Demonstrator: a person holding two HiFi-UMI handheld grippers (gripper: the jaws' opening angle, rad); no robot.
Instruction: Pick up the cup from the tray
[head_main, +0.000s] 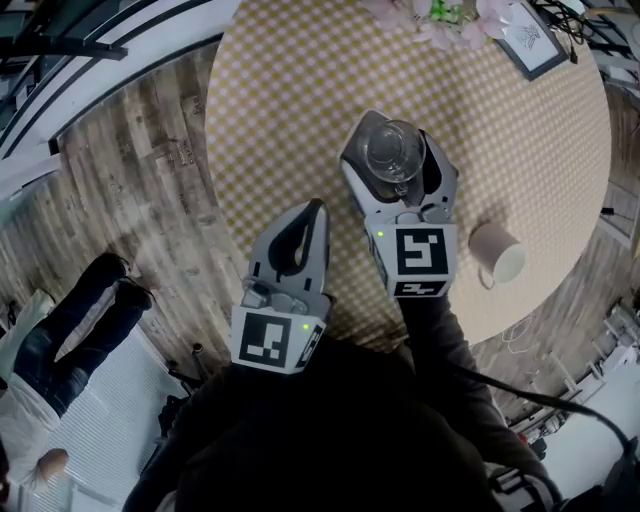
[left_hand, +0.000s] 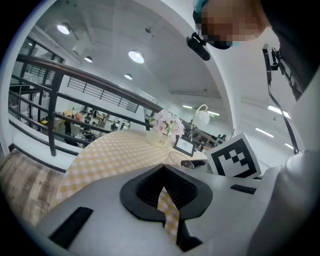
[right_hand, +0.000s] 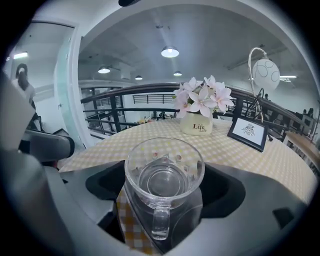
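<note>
- The glass mug (head_main: 392, 152) stands upright on the checked cloth of the round counter (head_main: 300, 100), near its near edge; no tray shows in any view
- The right claw (head_main: 398, 135) straddles that mug with its jaws spread wide. The mug's body sits between them and its handle points back toward the claw's own camera
- In the right gripper view a little dark space shows on either side of the glass, so the pads look clear of it and the mug reads as not gripped, resting on the cloth
- The left claw (head_main: 312, 208) hangs to the left and nearer, over the counter's edge. Its jaw tips are together with nothing in them, and only cloth shows through the gap behind the tips
- A white mug (head_main: 498, 253) lies on its side to the right of the right claw, apart from it
- A flower pot (right_hand: 196, 122), a small picture frame (right_hand: 247, 132) and a lamp (right_hand: 265, 74) stand at the far side, well clear
- Judged step: the grasp itself, with the claw placed round the mug but not yet pressing
- The next move calls for bringing the jaws in evenly on the round body, keeping the handle out of the pads
- Then a straight lift, since smooth glass could slip or tip in a light or off-centre hold
</note>
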